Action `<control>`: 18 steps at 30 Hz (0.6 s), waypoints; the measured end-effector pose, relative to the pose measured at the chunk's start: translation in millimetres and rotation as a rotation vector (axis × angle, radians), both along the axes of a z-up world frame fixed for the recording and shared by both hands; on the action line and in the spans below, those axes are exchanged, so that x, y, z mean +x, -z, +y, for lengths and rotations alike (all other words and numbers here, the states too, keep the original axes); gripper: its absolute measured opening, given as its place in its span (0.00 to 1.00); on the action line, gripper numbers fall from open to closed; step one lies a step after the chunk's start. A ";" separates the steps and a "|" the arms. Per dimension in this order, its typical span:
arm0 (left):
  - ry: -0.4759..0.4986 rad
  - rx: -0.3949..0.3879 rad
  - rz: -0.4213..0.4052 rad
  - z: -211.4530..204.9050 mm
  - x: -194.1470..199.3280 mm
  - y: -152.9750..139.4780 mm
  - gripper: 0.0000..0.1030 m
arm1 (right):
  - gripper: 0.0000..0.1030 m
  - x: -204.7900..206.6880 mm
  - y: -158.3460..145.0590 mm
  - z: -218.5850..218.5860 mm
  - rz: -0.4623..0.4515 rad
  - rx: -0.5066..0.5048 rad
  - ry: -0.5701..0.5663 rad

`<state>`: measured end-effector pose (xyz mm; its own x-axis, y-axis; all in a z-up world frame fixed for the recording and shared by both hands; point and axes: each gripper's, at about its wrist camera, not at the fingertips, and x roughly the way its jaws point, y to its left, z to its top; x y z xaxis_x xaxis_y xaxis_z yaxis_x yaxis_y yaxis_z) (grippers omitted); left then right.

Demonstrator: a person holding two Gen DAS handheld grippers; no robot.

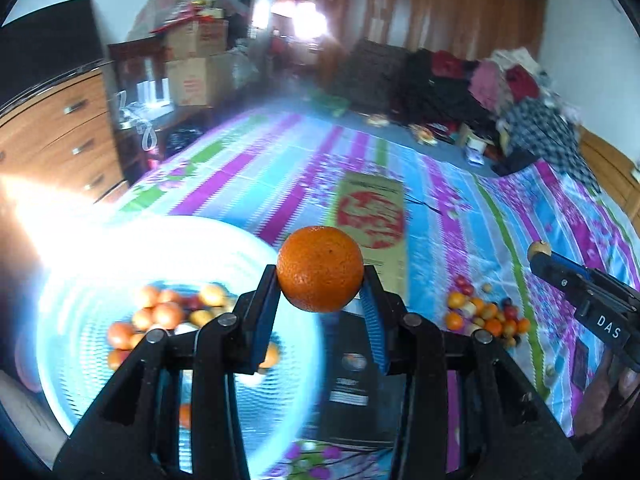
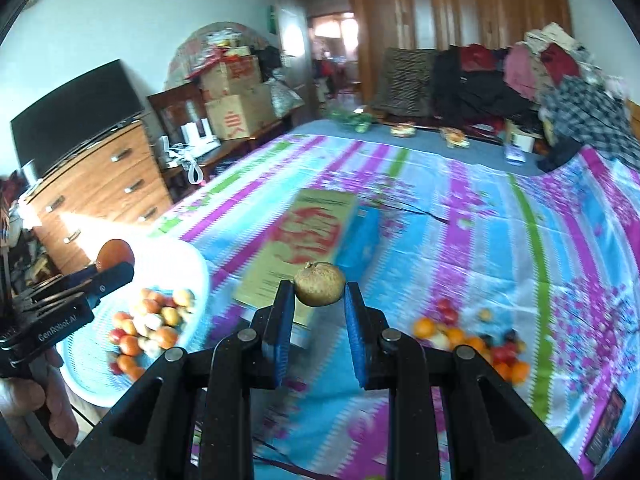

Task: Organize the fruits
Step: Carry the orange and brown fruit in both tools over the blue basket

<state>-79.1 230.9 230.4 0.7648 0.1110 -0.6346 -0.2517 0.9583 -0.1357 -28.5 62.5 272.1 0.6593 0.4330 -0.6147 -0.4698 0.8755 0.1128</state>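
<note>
My left gripper (image 1: 320,280) is shut on an orange (image 1: 320,268) and holds it above the right rim of a pale blue basket (image 1: 100,360) that holds several small fruits (image 1: 160,312). My right gripper (image 2: 319,298) is shut on a small brown fruit (image 2: 320,283), held over the bedspread. A pile of loose small fruits (image 2: 472,340) lies on the bed to the right; it also shows in the left wrist view (image 1: 484,316). The basket (image 2: 192,264) is at the left in the right wrist view, with the left gripper (image 2: 108,276) over it.
A flat cardboard box (image 2: 304,248) lies on the striped bedspread (image 2: 520,240) ahead. A dark booklet (image 1: 352,392) lies under my left gripper. A wooden dresser (image 2: 100,184) stands left of the bed. Clothes (image 2: 540,80) are piled at the far end.
</note>
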 end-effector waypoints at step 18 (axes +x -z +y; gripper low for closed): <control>-0.225 -0.042 0.009 106.3 -44.3 12.6 0.40 | 0.27 -13.2 5.8 167.8 0.070 -0.019 -0.251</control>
<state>-123.4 337.2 217.8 0.7180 0.2516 -0.6490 -0.4601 0.8712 -0.1712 -41.7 230.3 266.3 0.4879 0.5656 -0.6648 -0.6643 0.7347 0.1375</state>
